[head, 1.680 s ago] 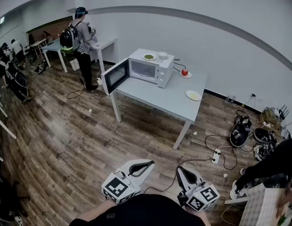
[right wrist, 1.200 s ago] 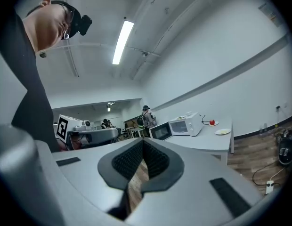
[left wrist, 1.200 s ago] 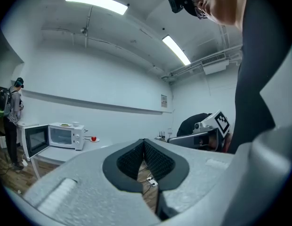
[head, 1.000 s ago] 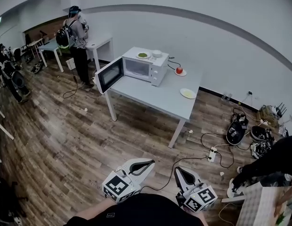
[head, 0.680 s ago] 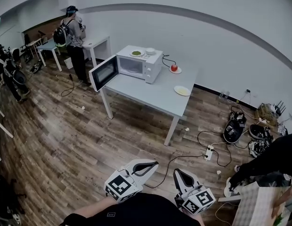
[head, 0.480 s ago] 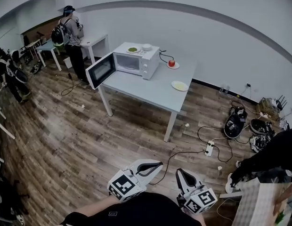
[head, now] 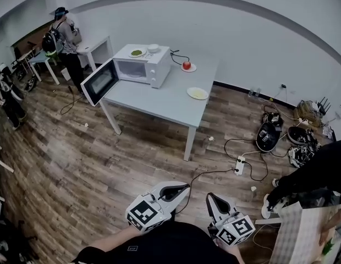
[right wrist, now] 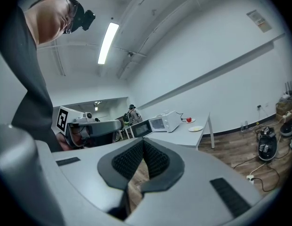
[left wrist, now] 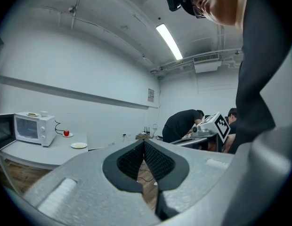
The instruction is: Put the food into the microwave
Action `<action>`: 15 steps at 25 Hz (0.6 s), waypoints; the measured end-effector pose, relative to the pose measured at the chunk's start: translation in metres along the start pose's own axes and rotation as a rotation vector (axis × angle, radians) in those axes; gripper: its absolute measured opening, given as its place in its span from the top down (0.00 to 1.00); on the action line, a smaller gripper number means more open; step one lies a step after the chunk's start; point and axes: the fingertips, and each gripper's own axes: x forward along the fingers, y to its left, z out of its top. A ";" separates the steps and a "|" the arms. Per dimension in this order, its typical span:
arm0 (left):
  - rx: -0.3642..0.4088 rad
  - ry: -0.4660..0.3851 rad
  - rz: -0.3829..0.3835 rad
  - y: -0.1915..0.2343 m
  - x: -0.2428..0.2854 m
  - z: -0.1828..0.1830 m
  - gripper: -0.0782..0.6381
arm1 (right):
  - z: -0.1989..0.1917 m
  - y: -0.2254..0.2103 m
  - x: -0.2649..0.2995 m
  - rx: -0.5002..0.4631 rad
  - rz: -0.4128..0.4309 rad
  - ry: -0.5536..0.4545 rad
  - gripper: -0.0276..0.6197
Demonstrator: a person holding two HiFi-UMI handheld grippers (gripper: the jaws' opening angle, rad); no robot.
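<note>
Far ahead and to the left of both sets of fingertips, a white microwave [head: 142,67] stands on a grey table [head: 159,100], its door [head: 99,81] swung open to the left. On top of it sit a plate of green food [head: 137,53] and a small white bowl [head: 153,48]. Just right of the microwave, a red fruit [head: 186,65] rests on a saucer [head: 191,69]; it may be an apple or a tomato, too small to tell. Nearer the fingers lies a plate of pale yellow food [head: 197,93]. All the food is well apart from the grippers. The left gripper [head: 184,187] is held low over the wood floor [head: 104,164], its pads pressed together on nothing. Just beside it, the right gripper [head: 210,196] is likewise closed and empty. A power strip [head: 238,165] lies on the floor ahead of its fingertips, slightly to the right.
</note>
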 end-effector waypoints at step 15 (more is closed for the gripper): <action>0.014 -0.047 -0.021 0.182 0.094 0.032 0.88 | 0.056 -0.122 0.150 -0.041 -0.082 0.010 0.94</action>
